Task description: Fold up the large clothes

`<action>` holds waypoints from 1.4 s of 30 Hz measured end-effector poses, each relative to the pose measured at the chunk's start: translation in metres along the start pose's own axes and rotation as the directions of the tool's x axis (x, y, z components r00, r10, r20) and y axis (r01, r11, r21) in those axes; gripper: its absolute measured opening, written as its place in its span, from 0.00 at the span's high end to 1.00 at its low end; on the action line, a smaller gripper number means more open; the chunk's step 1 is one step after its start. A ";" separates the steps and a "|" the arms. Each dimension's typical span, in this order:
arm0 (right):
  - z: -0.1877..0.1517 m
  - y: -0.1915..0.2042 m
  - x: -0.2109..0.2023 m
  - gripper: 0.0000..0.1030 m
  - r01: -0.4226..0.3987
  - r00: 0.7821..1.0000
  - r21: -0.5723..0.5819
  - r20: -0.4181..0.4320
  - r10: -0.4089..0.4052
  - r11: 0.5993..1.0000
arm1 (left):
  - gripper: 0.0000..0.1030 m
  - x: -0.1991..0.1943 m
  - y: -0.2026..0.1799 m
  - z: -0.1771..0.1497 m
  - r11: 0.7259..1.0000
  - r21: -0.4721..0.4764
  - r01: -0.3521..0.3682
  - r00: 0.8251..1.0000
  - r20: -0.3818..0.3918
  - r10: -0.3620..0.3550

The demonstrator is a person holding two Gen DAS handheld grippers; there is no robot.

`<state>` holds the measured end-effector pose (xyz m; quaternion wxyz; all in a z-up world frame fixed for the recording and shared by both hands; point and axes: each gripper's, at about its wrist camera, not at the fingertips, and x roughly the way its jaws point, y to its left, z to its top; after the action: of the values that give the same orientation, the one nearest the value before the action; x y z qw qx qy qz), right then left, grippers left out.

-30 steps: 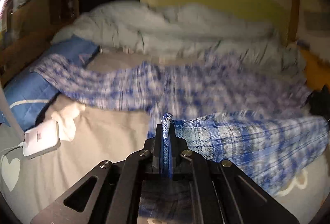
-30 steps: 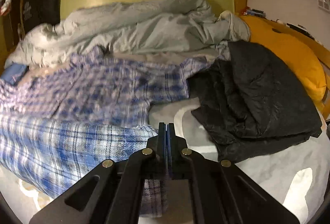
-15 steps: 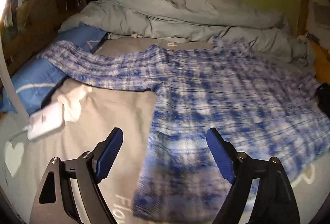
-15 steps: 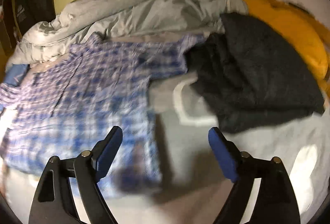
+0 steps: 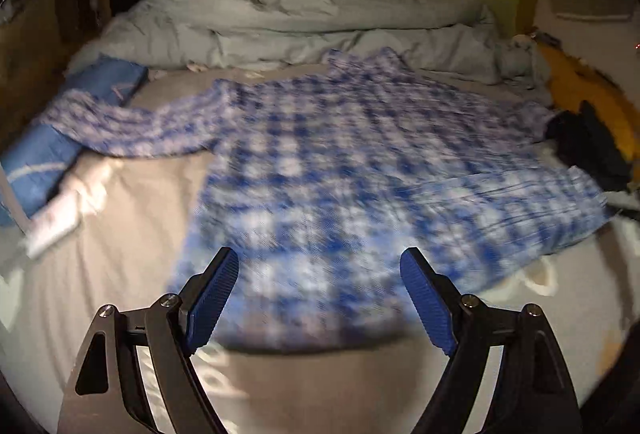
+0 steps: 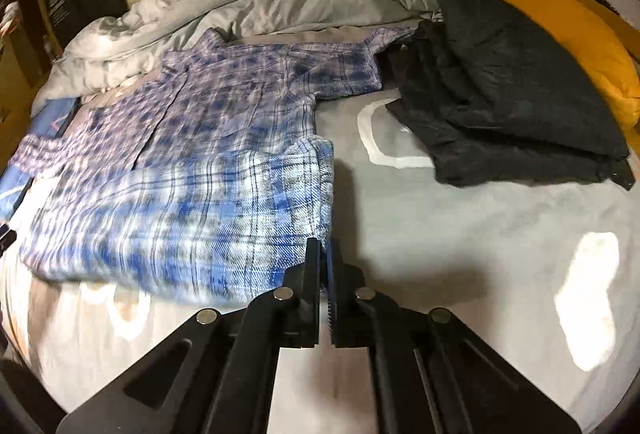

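I see the blue plaid shirt (image 5: 360,162) spread on the grey bed sheet (image 5: 132,234), collar toward the rumpled grey duvet (image 5: 304,22) at the head of the bed, its near hem folded back over itself. My left gripper (image 5: 319,294) hangs just above the shirt's near edge with its blue pads (image 5: 212,300) wide apart and nothing between them. My right gripper (image 6: 325,266) has its jaws pressed together at the shirt's near right corner (image 6: 320,202); the cloth edge meets the fingertips there, but I cannot tell whether any fabric is actually pinched. To the right of the shirt lies a folded black garment (image 6: 516,94), partly over one sleeve's end, with an orange pillow (image 6: 572,30) beyond it. To the shirt's left, a blue pillow (image 5: 44,154) sits under the other sleeve, and a white device (image 5: 52,226) rests just below it on the sheet.
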<state>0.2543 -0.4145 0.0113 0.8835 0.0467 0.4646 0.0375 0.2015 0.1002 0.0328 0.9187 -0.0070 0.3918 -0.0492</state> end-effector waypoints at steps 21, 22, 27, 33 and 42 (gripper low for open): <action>0.001 0.047 -0.024 0.48 0.044 0.980 -0.098 0.196 -0.024 0.994 | 0.18 0.014 -0.039 -0.021 0.989 0.134 -0.062 0.998 -0.021 0.065; 0.001 0.054 -0.024 0.44 0.031 0.979 -0.120 0.204 -0.006 0.992 | 0.18 0.016 -0.041 -0.021 0.989 0.139 -0.060 0.998 -0.024 0.063; -0.016 0.093 -0.017 0.24 0.029 0.978 -0.272 0.206 0.028 0.962 | 0.18 0.027 -0.067 -0.032 0.963 0.269 -0.021 0.996 -0.079 0.044; -0.043 0.144 0.011 0.22 0.085 0.987 -0.489 0.162 -0.005 0.868 | 0.18 0.045 -0.084 -0.051 0.926 0.373 -0.064 0.985 -0.124 0.118; -0.062 0.160 0.053 0.21 0.354 0.935 -0.612 0.245 -0.256 0.707 | 0.16 0.076 -0.058 -0.053 0.889 0.406 -0.211 0.966 -0.054 0.254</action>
<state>0.2296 -0.2465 -0.0478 0.8692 -0.3359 0.3601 0.0453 0.2103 0.0366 -0.0555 0.8781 0.2291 0.4198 -0.0174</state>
